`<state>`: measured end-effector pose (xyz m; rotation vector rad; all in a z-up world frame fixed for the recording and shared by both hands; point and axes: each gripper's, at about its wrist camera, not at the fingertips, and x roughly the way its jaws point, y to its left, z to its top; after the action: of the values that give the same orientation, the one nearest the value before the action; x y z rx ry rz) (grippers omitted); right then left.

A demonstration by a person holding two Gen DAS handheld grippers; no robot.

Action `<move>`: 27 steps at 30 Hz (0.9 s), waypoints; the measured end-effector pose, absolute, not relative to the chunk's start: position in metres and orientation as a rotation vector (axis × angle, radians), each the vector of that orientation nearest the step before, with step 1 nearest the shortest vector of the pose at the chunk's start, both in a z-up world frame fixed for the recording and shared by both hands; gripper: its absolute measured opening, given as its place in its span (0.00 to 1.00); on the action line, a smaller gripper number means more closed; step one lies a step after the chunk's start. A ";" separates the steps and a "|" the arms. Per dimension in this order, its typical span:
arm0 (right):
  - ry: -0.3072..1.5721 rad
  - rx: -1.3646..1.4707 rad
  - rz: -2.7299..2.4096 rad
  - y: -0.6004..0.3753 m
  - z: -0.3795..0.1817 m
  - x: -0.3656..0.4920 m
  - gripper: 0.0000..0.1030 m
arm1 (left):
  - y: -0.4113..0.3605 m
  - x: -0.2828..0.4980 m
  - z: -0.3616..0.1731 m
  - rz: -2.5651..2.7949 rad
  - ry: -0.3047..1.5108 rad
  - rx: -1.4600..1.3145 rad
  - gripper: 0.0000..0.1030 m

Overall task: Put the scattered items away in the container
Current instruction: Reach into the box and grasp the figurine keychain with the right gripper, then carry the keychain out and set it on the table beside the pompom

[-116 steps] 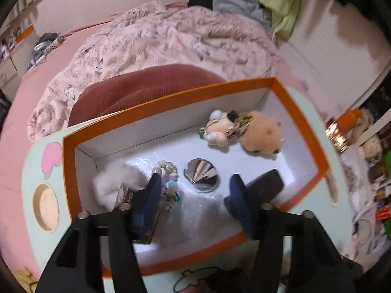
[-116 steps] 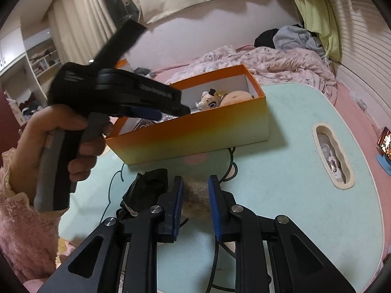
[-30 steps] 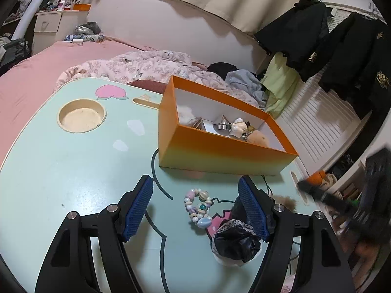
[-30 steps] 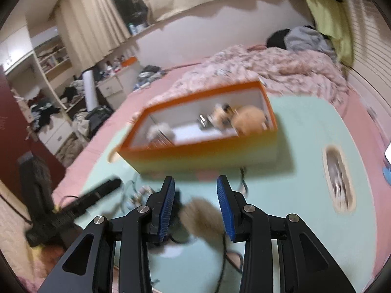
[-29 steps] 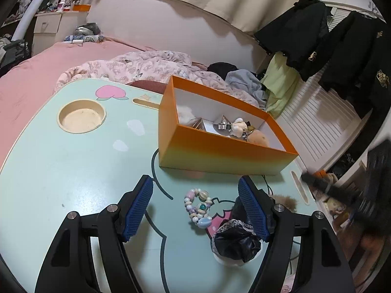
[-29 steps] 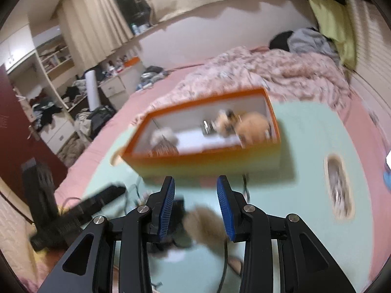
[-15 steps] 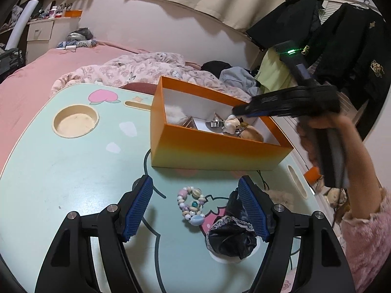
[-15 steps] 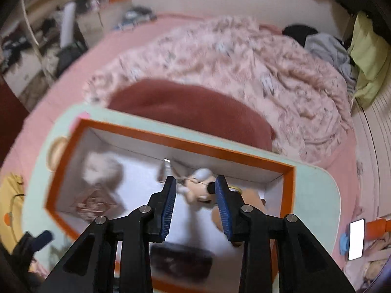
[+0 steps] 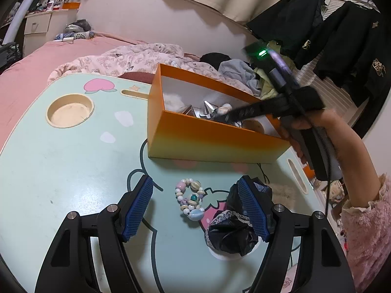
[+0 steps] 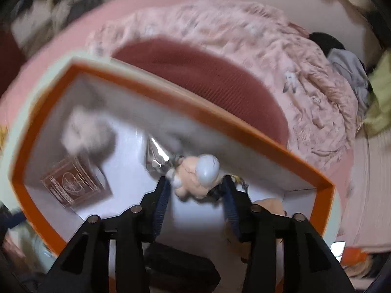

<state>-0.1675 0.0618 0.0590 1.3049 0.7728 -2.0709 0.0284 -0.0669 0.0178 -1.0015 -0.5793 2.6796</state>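
An orange box (image 9: 215,144) stands on the mint-green table (image 9: 73,151). My left gripper (image 9: 195,207) is open just above the table, with a beaded bracelet (image 9: 189,200) between its fingers and a black lace scrunchie (image 9: 232,229) by the right finger. A brown fur puff (image 9: 283,191) lies to the right of it. My right gripper (image 10: 195,190) hangs over the box (image 10: 44,146), its fingers open around a small doll figure (image 10: 195,175). The box also holds a white fluffy ball (image 10: 83,131), a brown card (image 10: 75,183), a silver cone (image 9: 207,107) and a tan plush (image 10: 268,207). The right wrist view is blurred.
The table has a round cup recess (image 9: 70,109) at the left and a slot (image 9: 297,175) at the right. A bed with a pink quilt (image 9: 127,58) lies behind the table. A red cushion (image 10: 207,73) sits beyond the box. Dark clothes (image 9: 342,29) hang at the right.
My right gripper has swung from the table up over the box and lowered toward the doll figure, opening wider. My left gripper has stayed open over the bracelet.
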 end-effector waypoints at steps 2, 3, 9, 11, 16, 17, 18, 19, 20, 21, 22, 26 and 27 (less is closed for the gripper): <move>0.773 1.290 -2.101 0.061 0.059 -0.166 0.37 | -0.067 0.028 0.017 2.679 -0.583 -1.003 0.70; 0.782 1.286 -2.106 0.060 0.059 -0.164 0.37 | -0.068 0.028 0.017 2.679 -0.586 -1.004 0.70; 0.603 1.200 -2.140 0.074 0.076 -0.153 0.37 | -0.069 0.028 0.015 2.672 -0.599 -1.012 0.70; 0.503 1.137 -2.166 0.083 0.092 -0.146 0.37 | -0.070 0.027 0.015 2.672 -0.599 -1.011 0.70; 0.279 0.949 -2.189 0.119 0.142 -0.097 0.37 | -0.069 0.027 0.015 2.676 -0.598 -1.010 0.70; 0.253 0.916 -2.183 0.127 0.150 -0.084 0.37 | -0.069 0.027 0.015 2.676 -0.598 -1.010 0.70; 0.234 0.898 -2.176 0.133 0.154 -0.073 0.37 | -0.069 0.027 0.015 2.676 -0.598 -1.011 0.70; 0.205 0.884 -2.170 0.142 0.158 -0.058 0.37 | -0.069 0.027 0.015 2.675 -0.598 -1.013 0.70; 0.182 0.877 -2.162 0.150 0.158 -0.046 0.37 | -0.069 0.027 0.014 2.676 -0.598 -1.016 0.70; 0.164 0.877 -2.152 0.157 0.157 -0.039 0.37 | -0.069 0.027 0.014 2.676 -0.598 -1.017 0.70; 0.137 0.884 -2.129 0.164 0.152 -0.028 0.37 | -0.069 0.027 0.014 2.675 -0.599 -1.018 0.70; 0.103 0.951 -2.091 0.178 0.122 -0.005 0.37 | -0.069 0.027 0.013 2.672 -0.597 -1.024 0.70; 0.109 0.971 -2.093 0.179 0.115 -0.003 0.37 | -0.068 0.027 0.013 2.671 -0.595 -1.026 0.70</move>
<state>-0.0027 0.1786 0.1153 0.9712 0.1090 -2.0925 0.0266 -0.0680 0.0127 -1.0264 -0.5952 2.6709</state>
